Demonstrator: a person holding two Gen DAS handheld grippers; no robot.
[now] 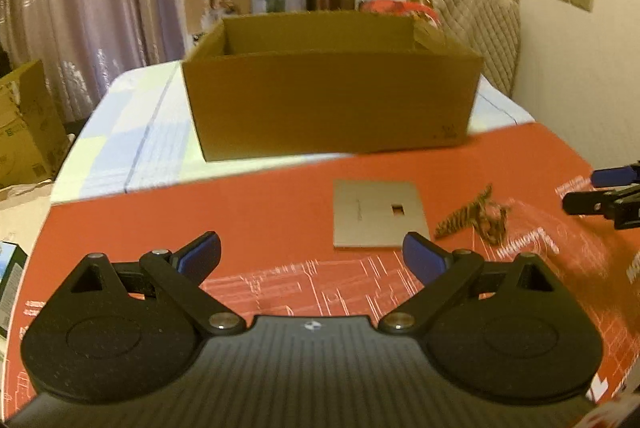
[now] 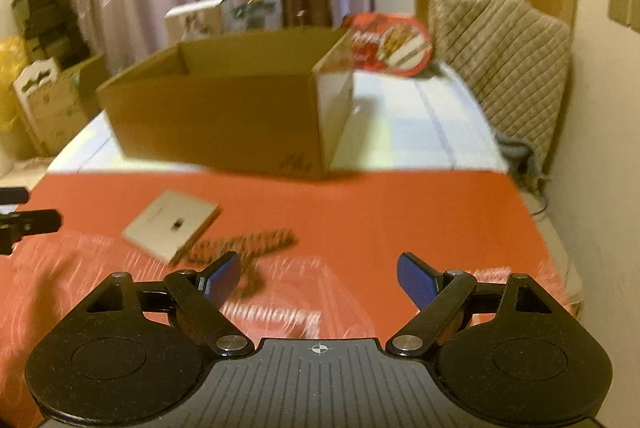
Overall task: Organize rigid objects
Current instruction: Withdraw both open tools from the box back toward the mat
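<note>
The left gripper (image 1: 312,256) is held pitched downward, its blue pads (image 1: 202,254) spread wide with nothing between them — the right gripper (image 2: 318,278) is angled likewise, jaws parted and empty, its tips seen at the left view's edge

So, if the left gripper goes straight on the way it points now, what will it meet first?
Probably the bare red mat. The left gripper is open, nothing between its fingers, and points down at the mat. The flat grey card lies slightly to the right of that line; the cardboard box stands beyond. Depth is uncertain.
</note>
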